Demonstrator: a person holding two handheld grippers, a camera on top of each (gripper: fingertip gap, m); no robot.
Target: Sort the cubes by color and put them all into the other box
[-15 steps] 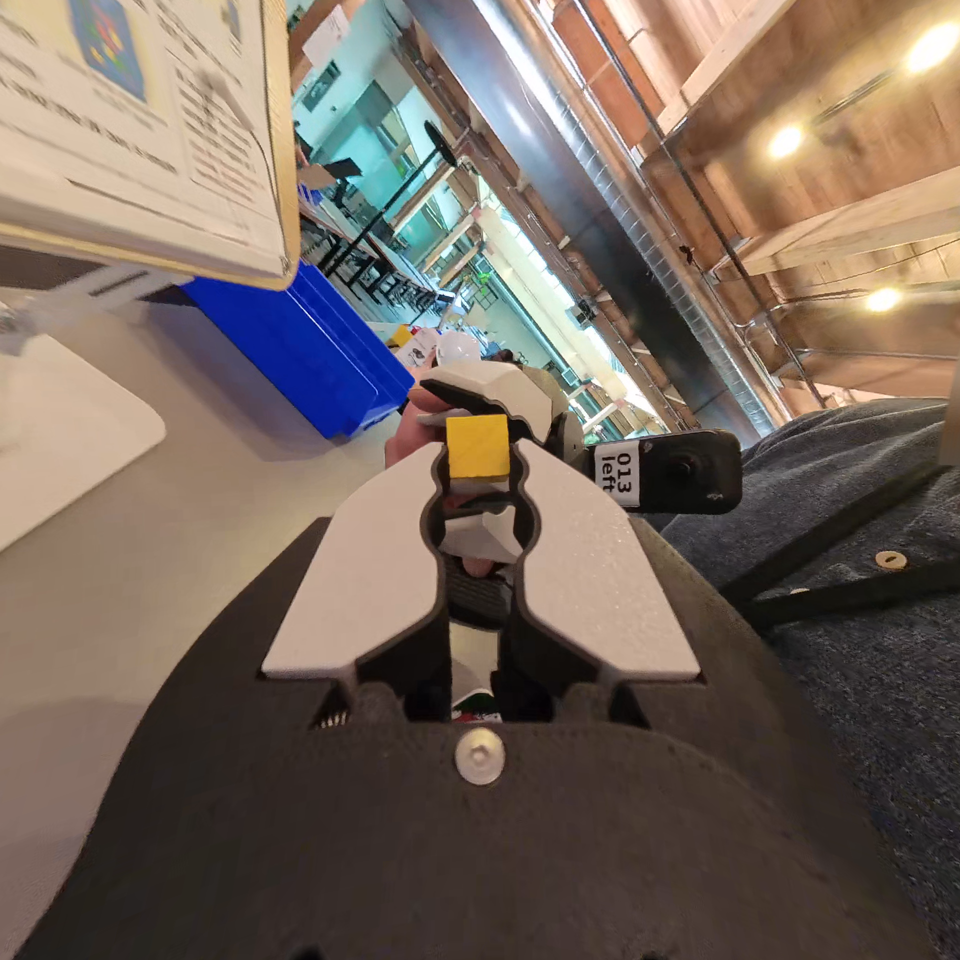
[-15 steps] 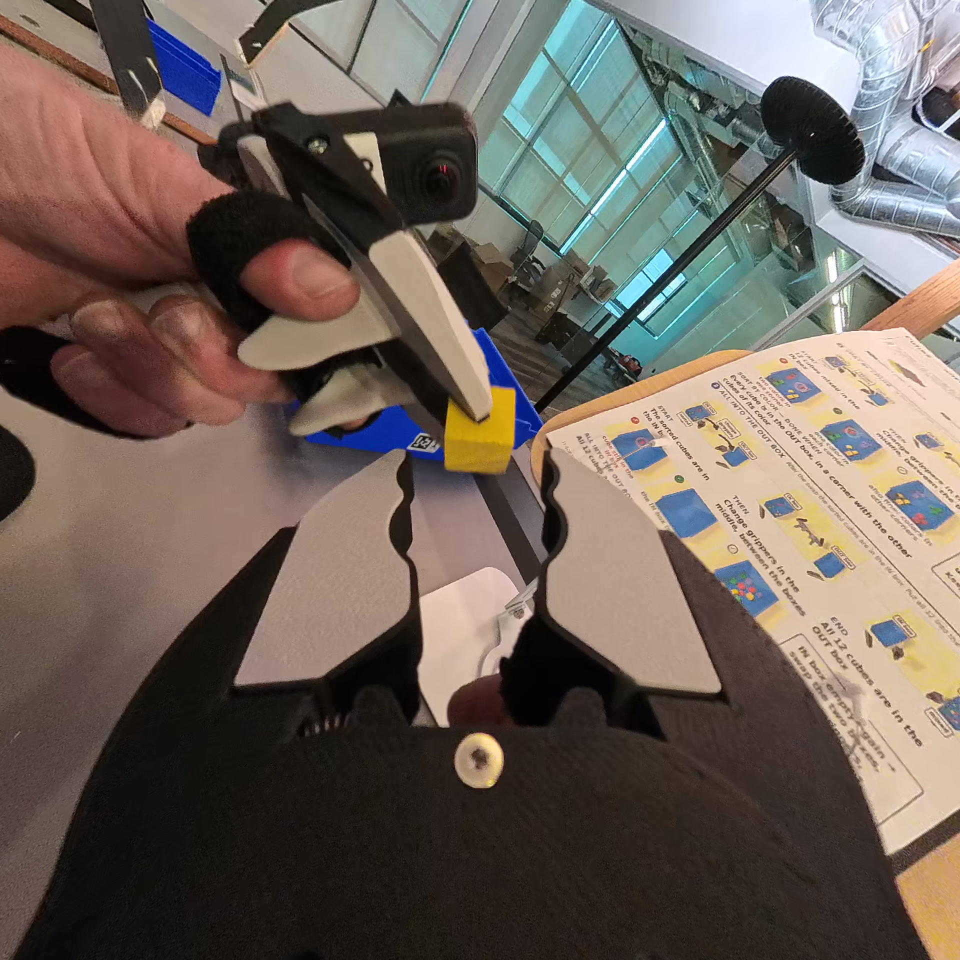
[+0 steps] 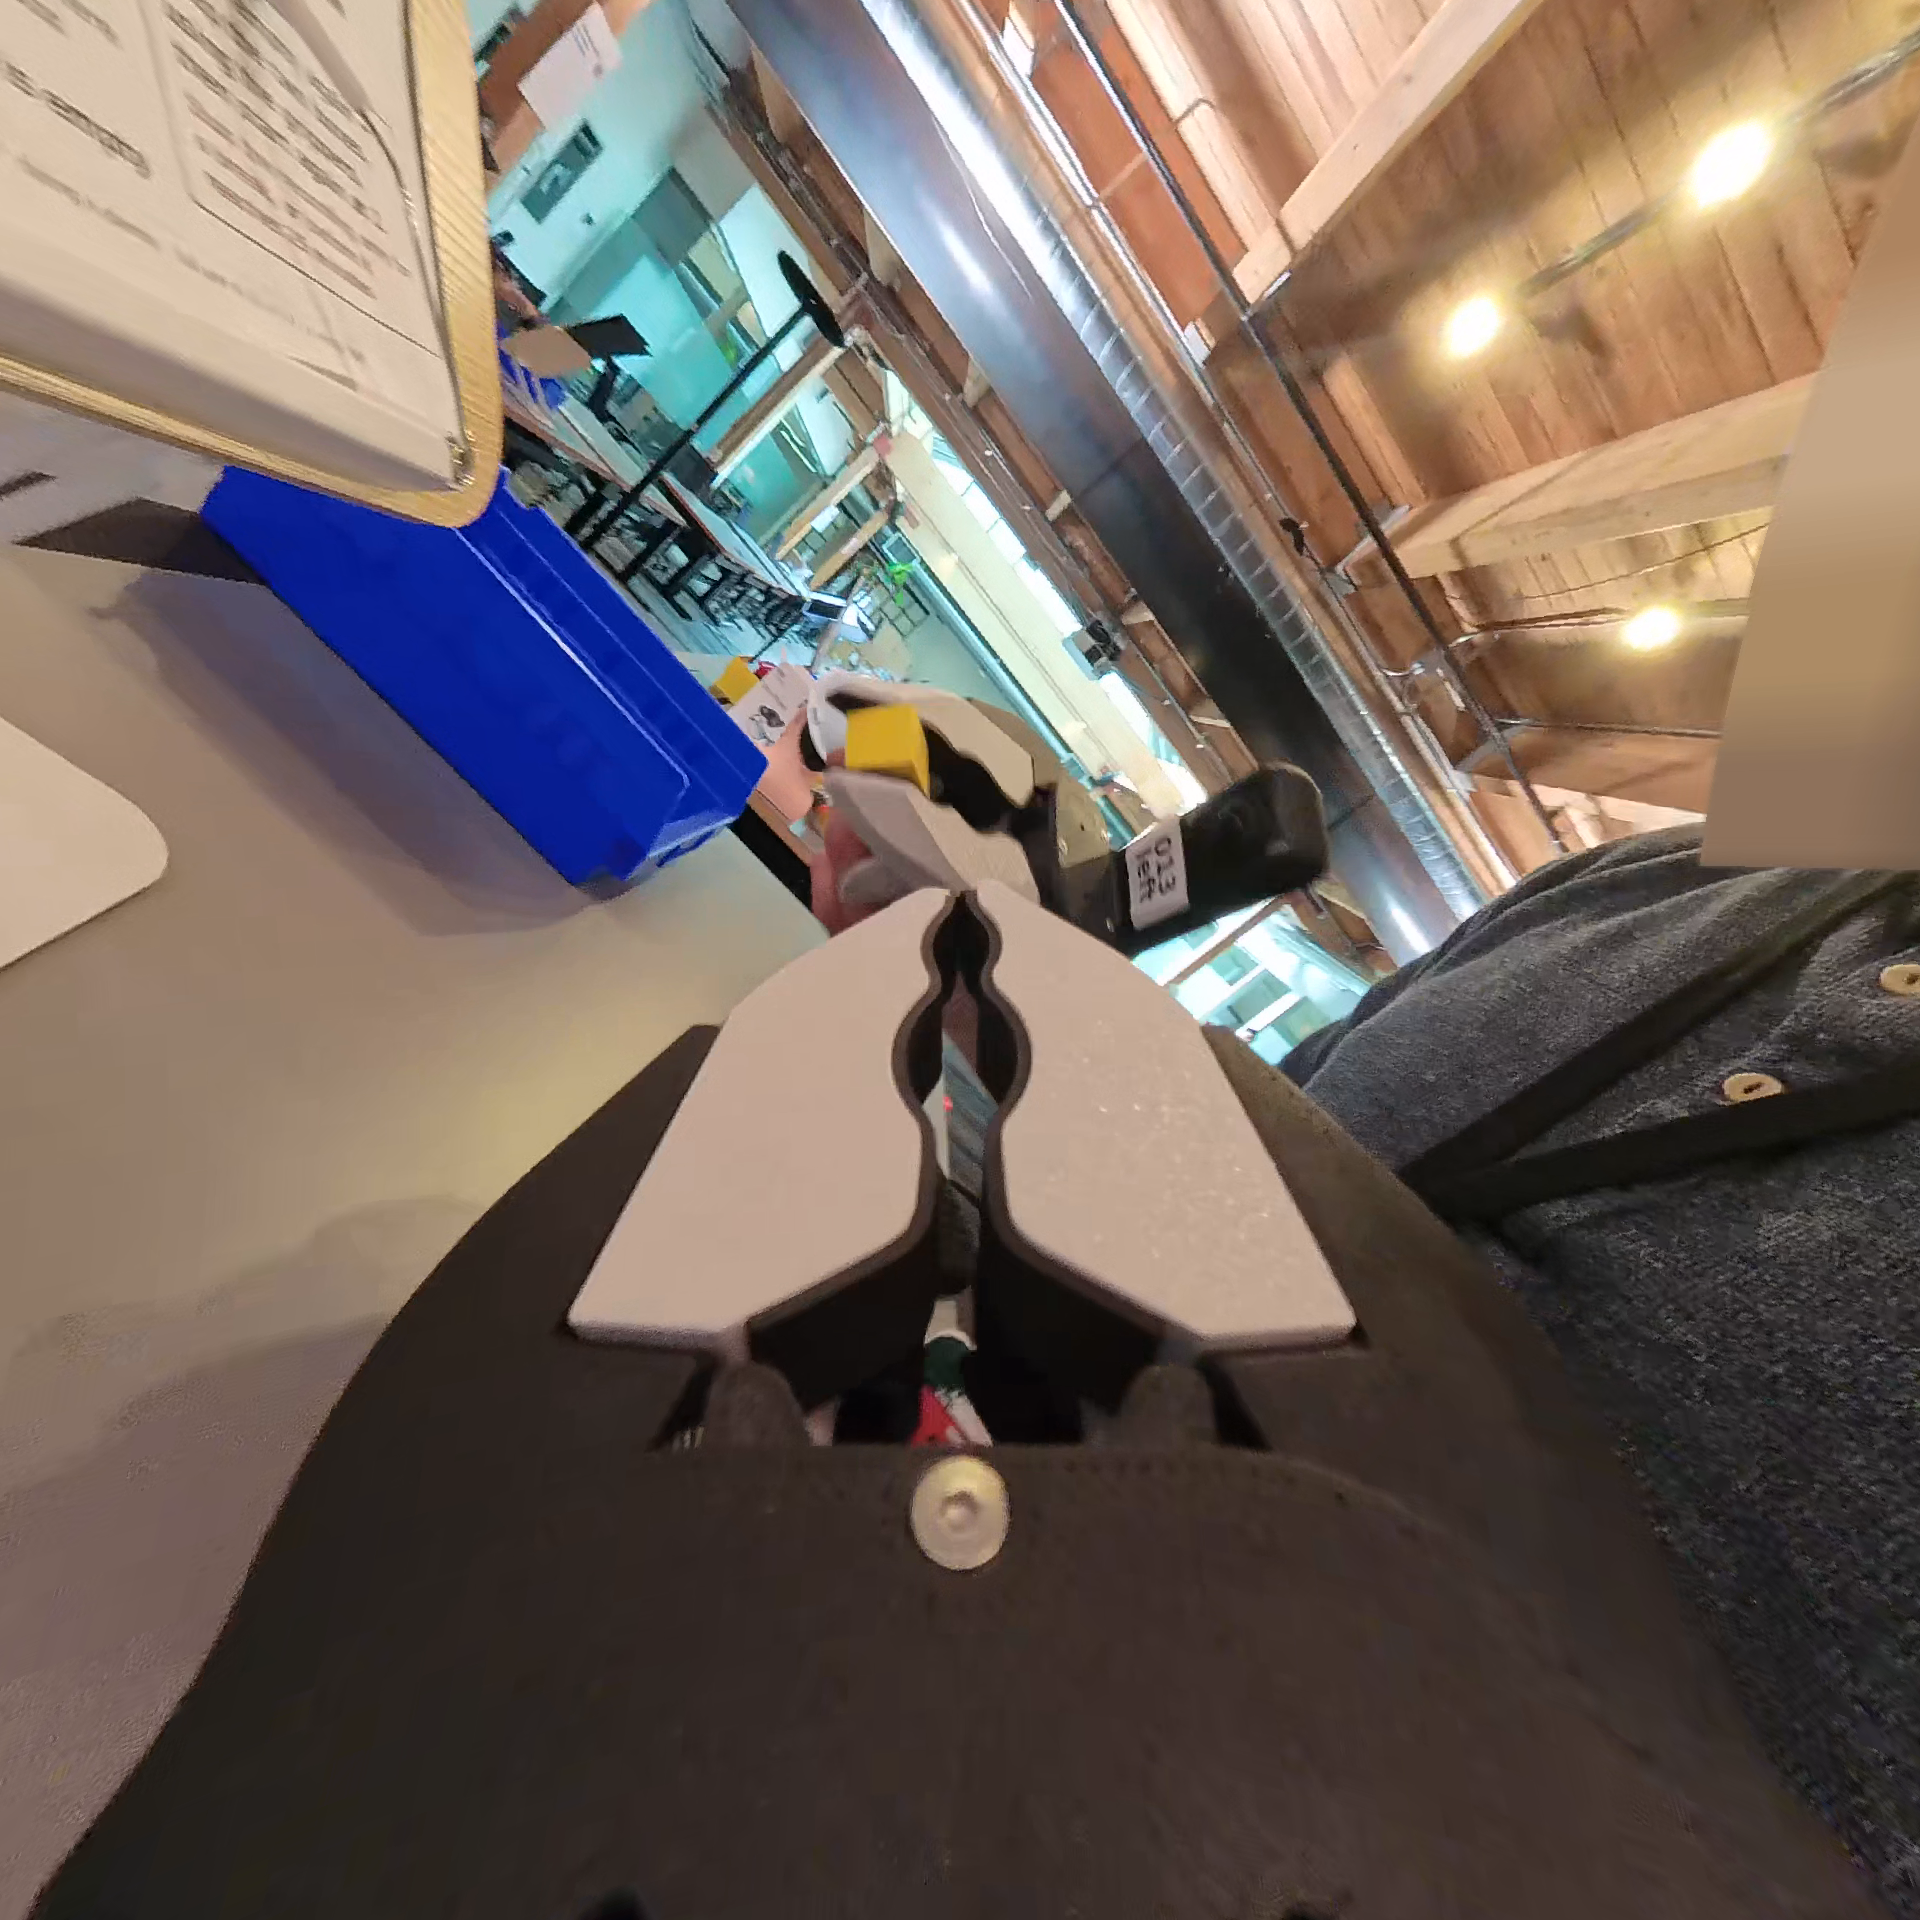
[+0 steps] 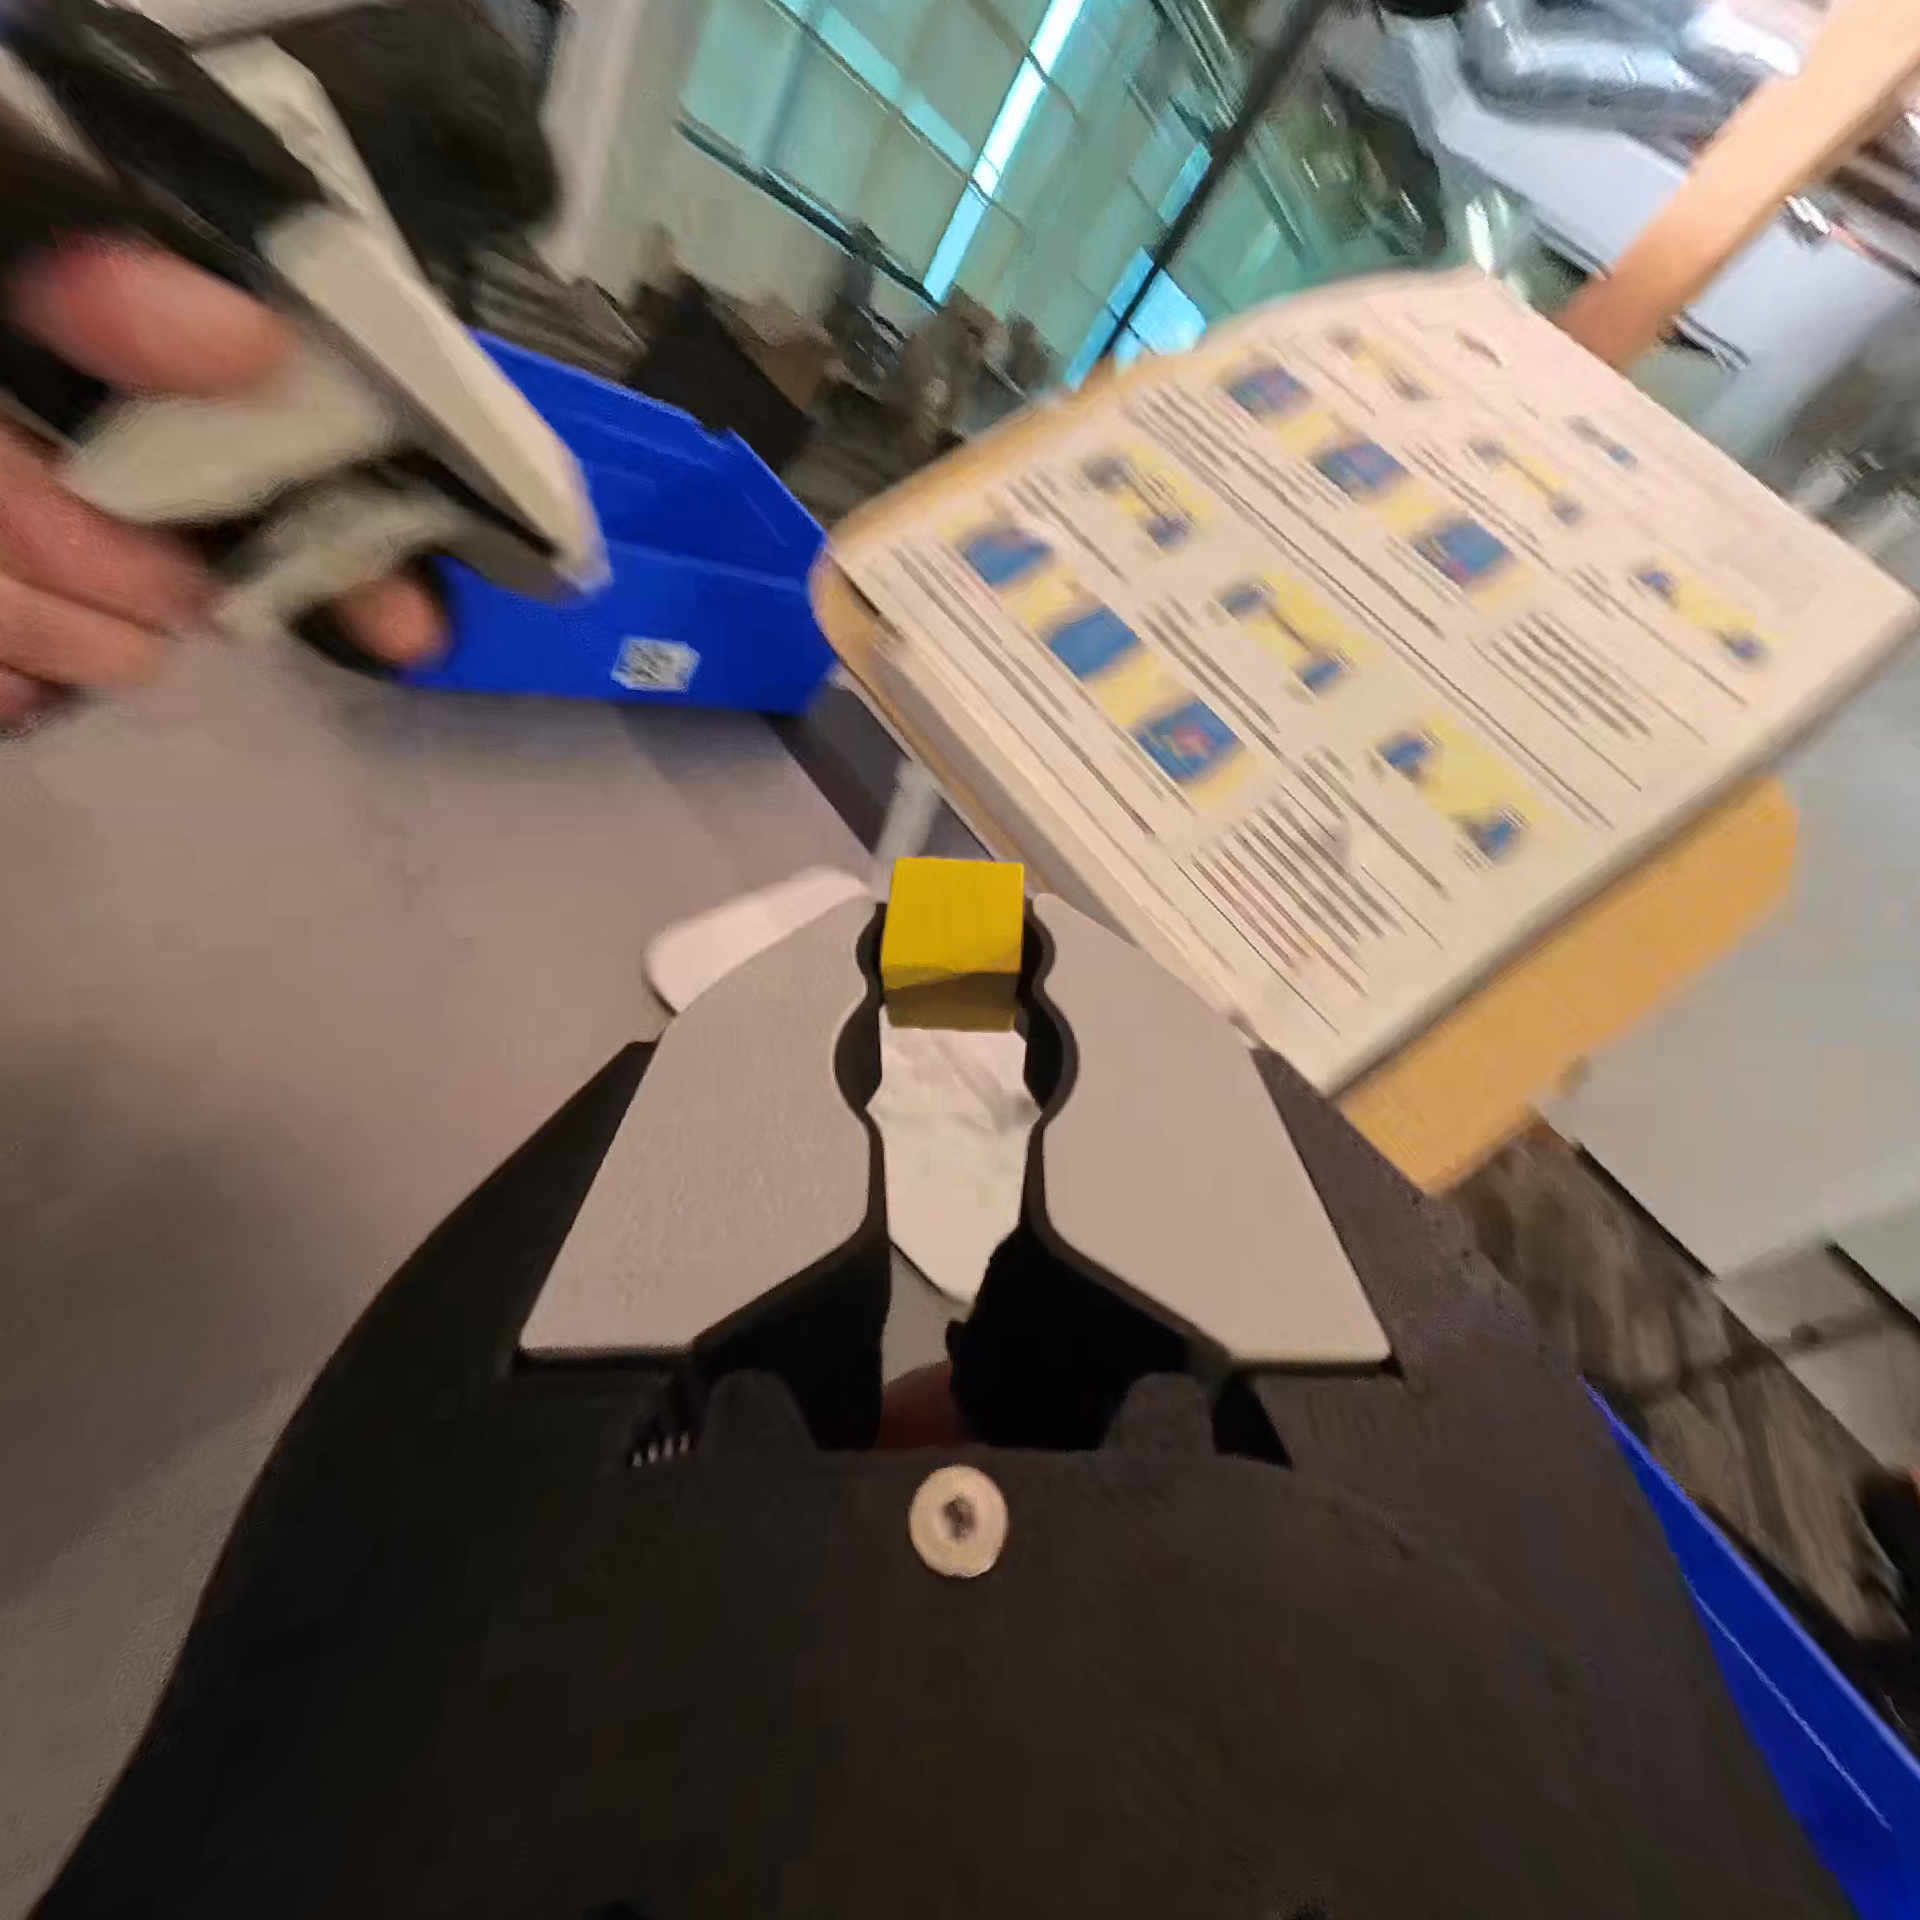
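Two tongs over a grey worktop (image 4: 260, 935): the right tongs (image 4: 953, 940) clamp a yellow cube (image 4: 951, 930) at their tips, both pads pressed to its sides, while the left tongs (image 3: 964, 909) are fully closed on nothing. At 11 o'clock from the right tongs, a blue box (image 4: 675, 561) sits on the worktop behind the left tongs. At 2 o'clock, a tilted board (image 4: 1558, 997) carries a printed sheet (image 4: 1351, 623).
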